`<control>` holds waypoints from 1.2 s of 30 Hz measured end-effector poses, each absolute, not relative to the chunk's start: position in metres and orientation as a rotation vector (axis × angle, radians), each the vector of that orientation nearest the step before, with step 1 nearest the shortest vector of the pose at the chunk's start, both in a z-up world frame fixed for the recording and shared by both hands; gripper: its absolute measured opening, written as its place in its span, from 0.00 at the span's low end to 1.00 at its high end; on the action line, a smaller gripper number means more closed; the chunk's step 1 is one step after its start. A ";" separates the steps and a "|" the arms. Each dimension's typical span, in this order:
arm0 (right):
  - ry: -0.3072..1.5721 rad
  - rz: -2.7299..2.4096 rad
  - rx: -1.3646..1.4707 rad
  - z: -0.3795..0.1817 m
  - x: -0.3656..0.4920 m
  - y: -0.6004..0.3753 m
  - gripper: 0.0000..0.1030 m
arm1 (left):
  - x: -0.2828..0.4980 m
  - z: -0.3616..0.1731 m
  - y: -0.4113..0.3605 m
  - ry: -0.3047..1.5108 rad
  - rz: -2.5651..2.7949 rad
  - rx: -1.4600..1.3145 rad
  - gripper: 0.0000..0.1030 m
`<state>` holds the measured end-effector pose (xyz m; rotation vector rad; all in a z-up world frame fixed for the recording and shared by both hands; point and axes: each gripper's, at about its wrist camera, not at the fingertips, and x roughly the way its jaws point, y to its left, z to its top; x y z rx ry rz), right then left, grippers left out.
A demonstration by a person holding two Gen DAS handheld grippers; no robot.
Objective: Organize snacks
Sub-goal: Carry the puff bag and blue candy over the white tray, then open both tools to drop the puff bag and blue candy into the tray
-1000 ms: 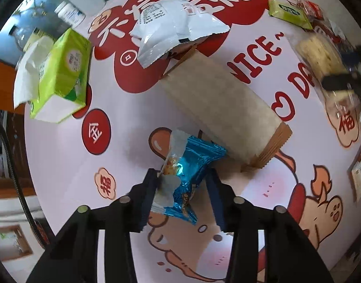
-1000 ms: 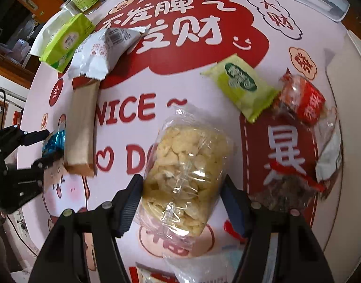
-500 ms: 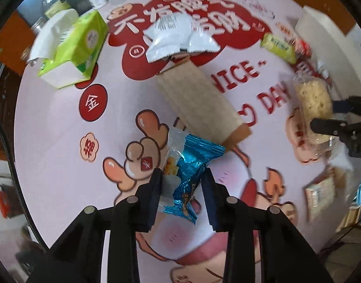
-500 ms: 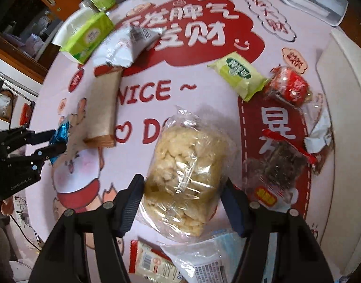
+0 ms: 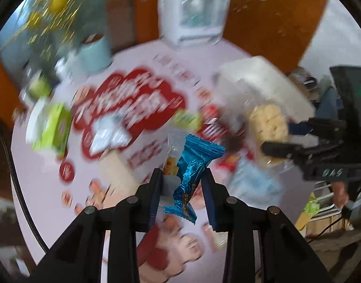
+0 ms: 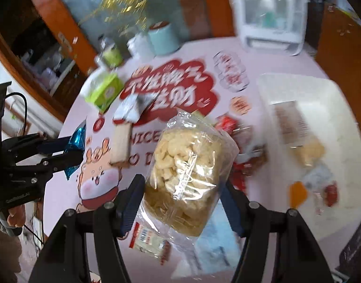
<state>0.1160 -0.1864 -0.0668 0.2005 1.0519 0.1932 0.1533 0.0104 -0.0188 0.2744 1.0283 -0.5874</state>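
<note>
Left wrist view: the left gripper (image 5: 182, 184) is clamped on a blue packet (image 5: 190, 165), held clear above the table (image 5: 39, 165). Bare cloth lies along the left edge; the background is blurred. The right gripper (image 5: 274, 139) appears at right, gripping the chip bag (image 5: 268, 123) beside a white bin (image 5: 258, 77).

Right wrist view: the right gripper's (image 6: 182, 202) fingers press both sides of the clear chip bag (image 6: 187, 172), off the table (image 6: 62, 188). The bin (image 6: 345, 188) at right holds several blurred packets; its near wall is open to approach. A tissue box (image 6: 105, 92) and a brown packet (image 6: 120, 145) lie left of centre
</note>
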 end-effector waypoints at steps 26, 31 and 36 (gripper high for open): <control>0.933 -0.222 0.348 -0.061 0.092 -0.407 0.62 | 0.185 -0.050 -0.279 1.091 -0.658 0.237 0.32; 0.975 -0.231 0.340 -0.075 0.102 -0.415 0.63 | 0.189 -0.063 -0.289 1.110 -0.620 0.265 0.32; 1.044 -0.261 0.315 -0.091 0.114 -0.420 0.63 | 0.193 -0.070 -0.288 1.091 -0.547 0.296 0.76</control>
